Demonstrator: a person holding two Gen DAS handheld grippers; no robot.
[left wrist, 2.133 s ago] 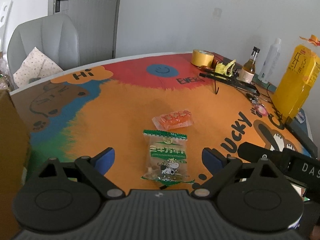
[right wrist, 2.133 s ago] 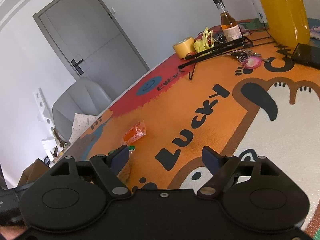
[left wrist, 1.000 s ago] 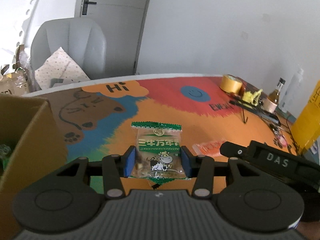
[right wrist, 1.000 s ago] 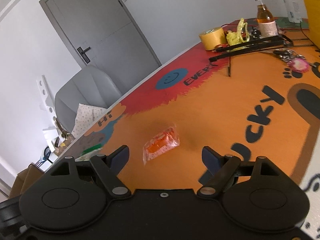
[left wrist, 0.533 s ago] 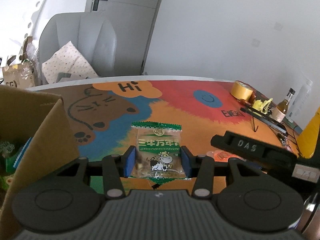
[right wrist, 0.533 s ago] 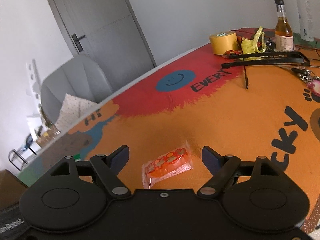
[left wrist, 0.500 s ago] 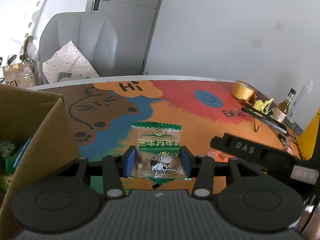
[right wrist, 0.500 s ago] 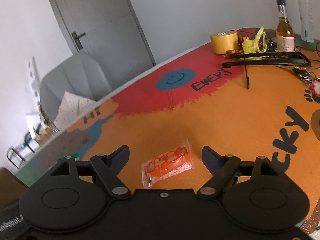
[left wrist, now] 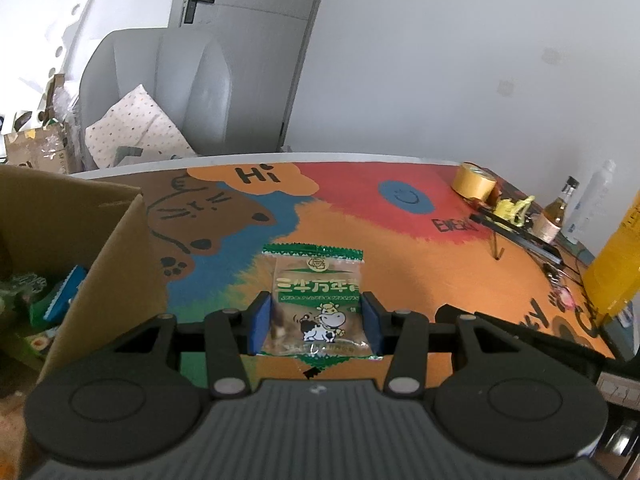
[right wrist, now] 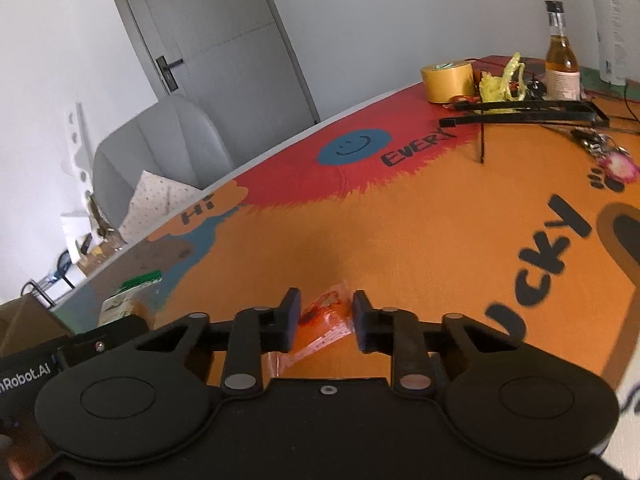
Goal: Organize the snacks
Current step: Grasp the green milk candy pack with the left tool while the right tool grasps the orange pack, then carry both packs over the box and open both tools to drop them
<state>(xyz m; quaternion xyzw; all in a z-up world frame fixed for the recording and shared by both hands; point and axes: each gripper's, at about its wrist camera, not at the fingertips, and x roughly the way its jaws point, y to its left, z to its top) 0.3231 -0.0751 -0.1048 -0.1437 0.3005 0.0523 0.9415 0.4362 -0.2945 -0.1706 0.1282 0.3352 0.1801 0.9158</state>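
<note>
Your table (left wrist: 420,280) has that loud cartoon mat on it, and the cardboard box (left wrist: 100,248) sits at its left edge with a few packets inside. Your left gripper (left wrist: 316,322) has its fingers clamped on the green cow snack pack (left wrist: 318,300), lifted above the mat right next to the box. Your right gripper (right wrist: 325,320) just squeezed its fingers in on the orange snack packet (right wrist: 326,322), low over the orange middle of the table.

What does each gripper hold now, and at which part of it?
The left gripper holds the green cow snack packet by its two side edges, low down. The right gripper, jaws just closing, pinches the orange snack packet across its sides.
</note>
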